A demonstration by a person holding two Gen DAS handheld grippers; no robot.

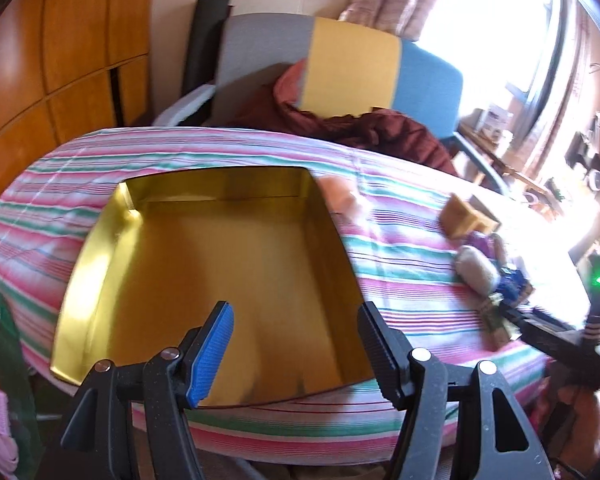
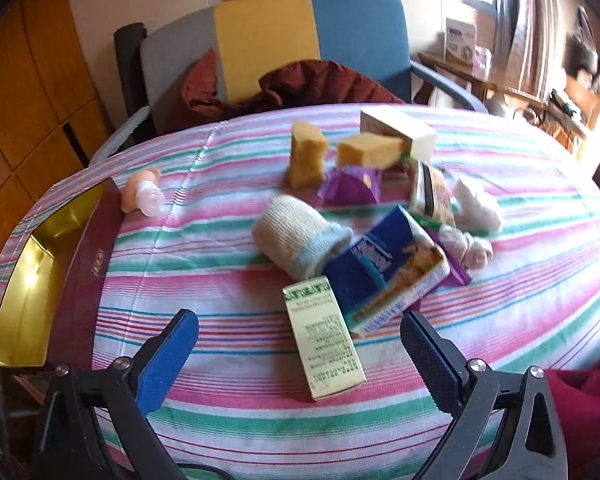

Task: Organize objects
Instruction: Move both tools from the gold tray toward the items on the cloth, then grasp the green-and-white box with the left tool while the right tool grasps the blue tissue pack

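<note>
Above gold box [image 1: 228, 280], parted fingers [image 1: 214, 354].

free: gold tin [image 1: 228, 264] interior | blocked: clutter pile [image 2: 380, 216] mid-cloth

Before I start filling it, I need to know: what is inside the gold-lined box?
Nothing visible: the gold-lined box shows bare floor and walls. The left gripper hangs open over its near edge, hiding a little of the floor.

The box [image 2: 40, 280] stands at the left side of the table [image 2: 500, 288]; the carton [image 2: 324, 336] lies right of it, before the sock roll [image 2: 300, 236] and sponges [image 2: 308, 156]
</note>
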